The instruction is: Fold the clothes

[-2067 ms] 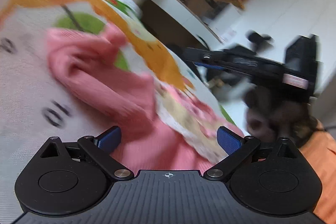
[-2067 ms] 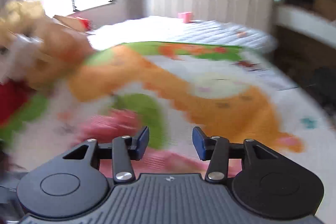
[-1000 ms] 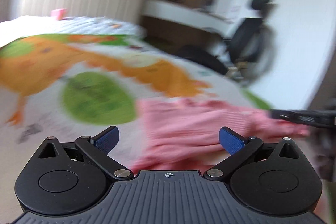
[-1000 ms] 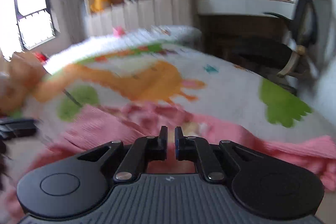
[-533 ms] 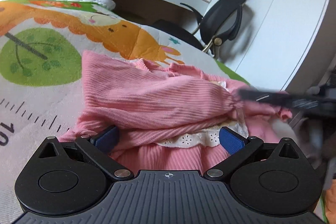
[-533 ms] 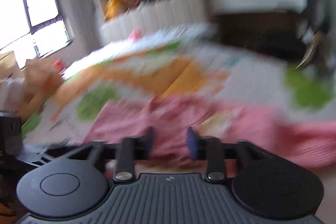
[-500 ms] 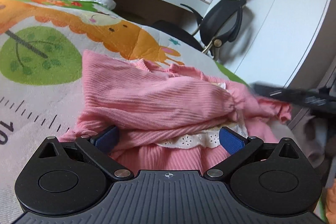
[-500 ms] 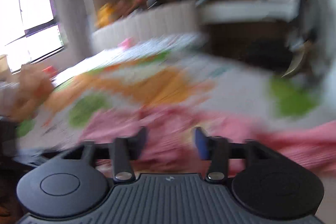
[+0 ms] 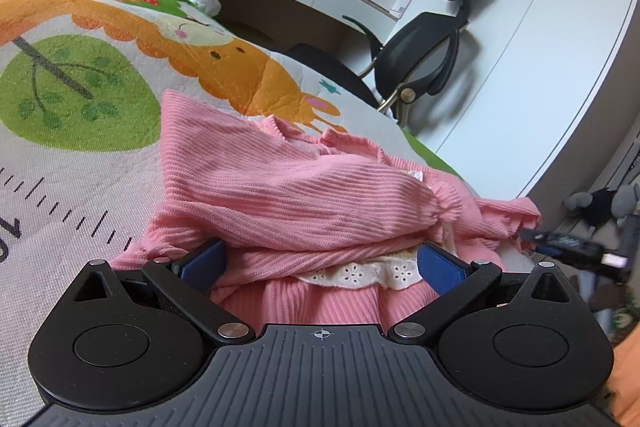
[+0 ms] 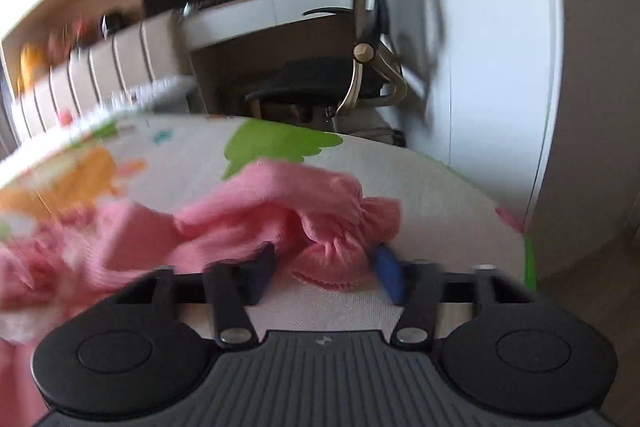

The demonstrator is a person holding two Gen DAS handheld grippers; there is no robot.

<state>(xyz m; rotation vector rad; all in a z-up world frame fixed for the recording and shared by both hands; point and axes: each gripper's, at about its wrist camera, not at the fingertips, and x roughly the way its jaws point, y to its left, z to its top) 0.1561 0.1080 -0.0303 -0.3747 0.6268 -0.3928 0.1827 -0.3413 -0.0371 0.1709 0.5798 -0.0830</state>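
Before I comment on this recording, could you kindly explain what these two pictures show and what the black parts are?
No robot here: a person carries a gripper in each hand, each with a fisheye camera looking along its two fingers. One picture is from the left gripper, the other from the right gripper. A pink garment lies crumpled on a cartoon-printed mat. The left fingers stand wide open around it, gripping nothing. The right fingers have just been closing, a ruffled cuff between them, seemingly not yet pinched.

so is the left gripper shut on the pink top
No, the left gripper stands wide open, its blue pads apart either side of the pink top.
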